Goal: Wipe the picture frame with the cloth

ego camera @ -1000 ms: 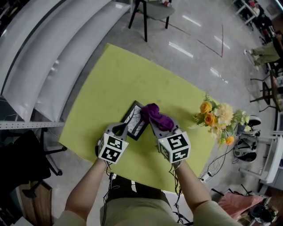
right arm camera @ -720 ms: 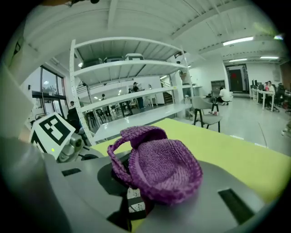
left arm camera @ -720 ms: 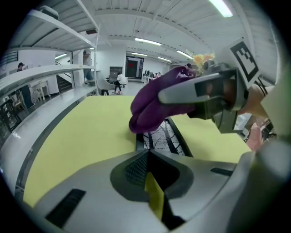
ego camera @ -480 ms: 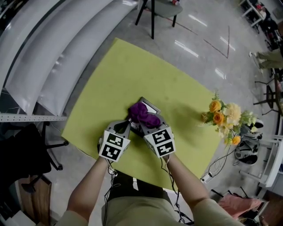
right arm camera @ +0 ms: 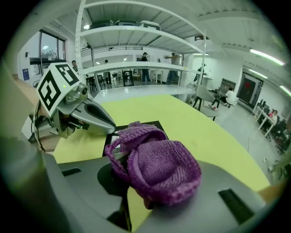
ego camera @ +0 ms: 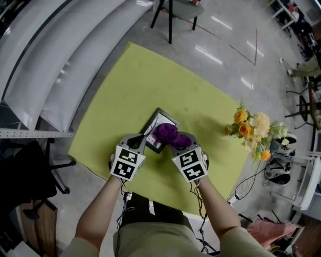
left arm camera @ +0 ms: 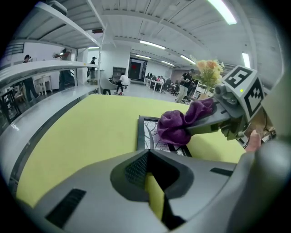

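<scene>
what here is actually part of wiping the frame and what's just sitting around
For the job:
purple cloth, gripped in the right gripper
picture frame
left gripper, at the frame's near corner

Just sitting around:
flowers
chair

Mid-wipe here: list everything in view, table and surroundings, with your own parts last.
table: one, yellow-green, centre
picture frame: one, black, flat on the table
cloth: one, purple, bunched over the frame
flowers: one bunch, orange and cream, table's right edge
chair: one, dark legs, beyond the far edge
shelves: several tiers, grey, left
left gripper: one, grey, jaws together, at the frame's near corner
right gripper: one, grey, shut on the cloth
forearms: two, bare, bottom
</scene>
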`<act>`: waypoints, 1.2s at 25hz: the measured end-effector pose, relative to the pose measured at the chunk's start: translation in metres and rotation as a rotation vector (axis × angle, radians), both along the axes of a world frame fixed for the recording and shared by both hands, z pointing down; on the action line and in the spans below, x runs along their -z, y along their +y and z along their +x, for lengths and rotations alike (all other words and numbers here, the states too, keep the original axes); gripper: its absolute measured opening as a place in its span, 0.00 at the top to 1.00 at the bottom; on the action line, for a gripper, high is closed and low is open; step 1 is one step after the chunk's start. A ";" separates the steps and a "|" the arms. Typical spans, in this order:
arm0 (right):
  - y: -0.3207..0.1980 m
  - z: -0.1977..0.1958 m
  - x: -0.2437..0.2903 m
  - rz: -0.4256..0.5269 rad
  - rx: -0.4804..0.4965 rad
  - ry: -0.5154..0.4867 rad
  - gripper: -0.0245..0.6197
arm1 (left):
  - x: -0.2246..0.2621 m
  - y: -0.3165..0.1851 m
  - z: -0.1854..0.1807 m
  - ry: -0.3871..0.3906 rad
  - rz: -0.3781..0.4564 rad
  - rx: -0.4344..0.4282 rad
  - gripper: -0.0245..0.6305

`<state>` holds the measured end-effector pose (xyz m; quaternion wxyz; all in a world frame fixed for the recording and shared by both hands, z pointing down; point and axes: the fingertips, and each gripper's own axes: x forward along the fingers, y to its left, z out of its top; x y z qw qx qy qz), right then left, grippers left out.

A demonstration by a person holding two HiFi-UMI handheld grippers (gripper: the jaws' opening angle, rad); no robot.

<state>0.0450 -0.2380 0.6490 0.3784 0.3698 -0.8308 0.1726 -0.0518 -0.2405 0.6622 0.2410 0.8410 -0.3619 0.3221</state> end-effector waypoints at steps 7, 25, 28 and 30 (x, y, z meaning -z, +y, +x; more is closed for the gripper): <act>-0.014 -0.020 0.057 0.091 -0.032 -0.169 0.82 | 0.008 0.006 -0.013 0.025 -0.010 0.012 0.95; 0.020 -0.064 -0.001 -0.021 -0.020 -0.181 0.81 | 0.000 0.003 -0.022 -0.005 -0.001 -0.012 0.95; 0.034 -0.050 -0.001 -0.032 -0.008 -0.138 0.81 | 0.001 0.002 -0.022 -0.013 -0.001 -0.019 0.95; 0.042 -0.038 -0.001 -0.046 -0.006 -0.109 0.81 | 0.000 0.002 -0.022 -0.020 -0.001 -0.018 0.95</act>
